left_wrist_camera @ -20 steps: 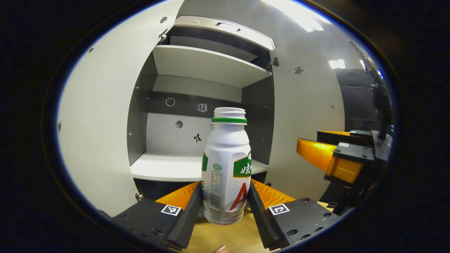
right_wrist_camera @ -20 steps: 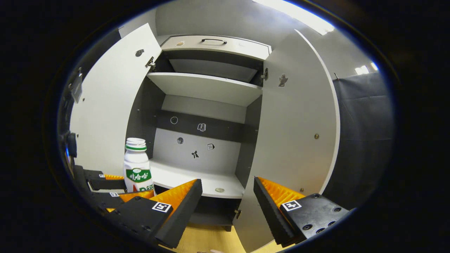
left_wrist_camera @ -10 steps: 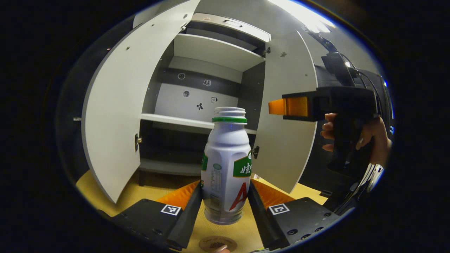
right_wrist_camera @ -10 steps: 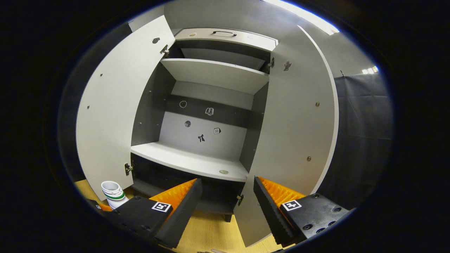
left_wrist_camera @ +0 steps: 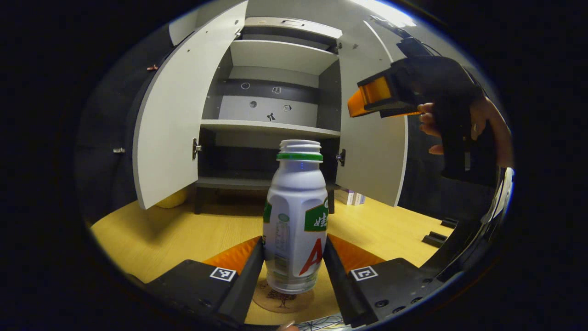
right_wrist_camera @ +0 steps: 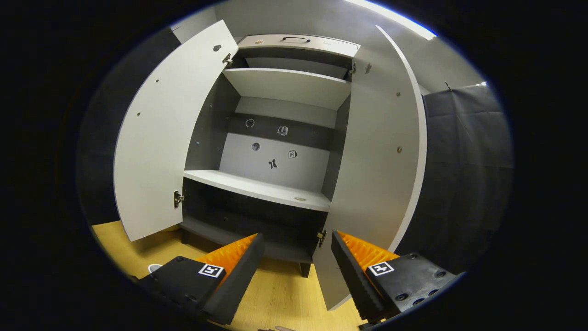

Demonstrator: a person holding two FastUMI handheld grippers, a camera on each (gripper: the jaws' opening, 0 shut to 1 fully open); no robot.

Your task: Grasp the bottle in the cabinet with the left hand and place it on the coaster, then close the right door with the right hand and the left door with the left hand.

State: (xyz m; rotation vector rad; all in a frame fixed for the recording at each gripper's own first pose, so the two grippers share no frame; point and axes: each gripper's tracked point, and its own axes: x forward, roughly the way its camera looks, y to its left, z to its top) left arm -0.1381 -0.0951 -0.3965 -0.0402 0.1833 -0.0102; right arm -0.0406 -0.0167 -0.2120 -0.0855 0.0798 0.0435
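Left gripper view: the left gripper (left_wrist_camera: 294,264) is clamped on the bottle (left_wrist_camera: 296,220), one finger pressing each side of its lower body. The bottle stands upright, white with a green ring under its open threaded neck; its label carries a green panel with white characters too cut off to read, a big red "A" and a block of small print too fine to make out. Its base sits over the round brown coaster (left_wrist_camera: 282,299) on the yellow wooden table (left_wrist_camera: 151,239); whether it touches the coaster cannot be told. Behind it the cabinet (left_wrist_camera: 275,92) stands with its left door (left_wrist_camera: 174,119) and right door (left_wrist_camera: 374,151) both swung wide. Upper right, a hand (left_wrist_camera: 464,124) holds the right gripper (left_wrist_camera: 367,94).

In the right gripper view, the right gripper (right_wrist_camera: 297,257) has its fingers apart with nothing between them, facing the open cabinet (right_wrist_camera: 285,138). Small stickers (right_wrist_camera: 275,147) dot the back panel, unreadable.
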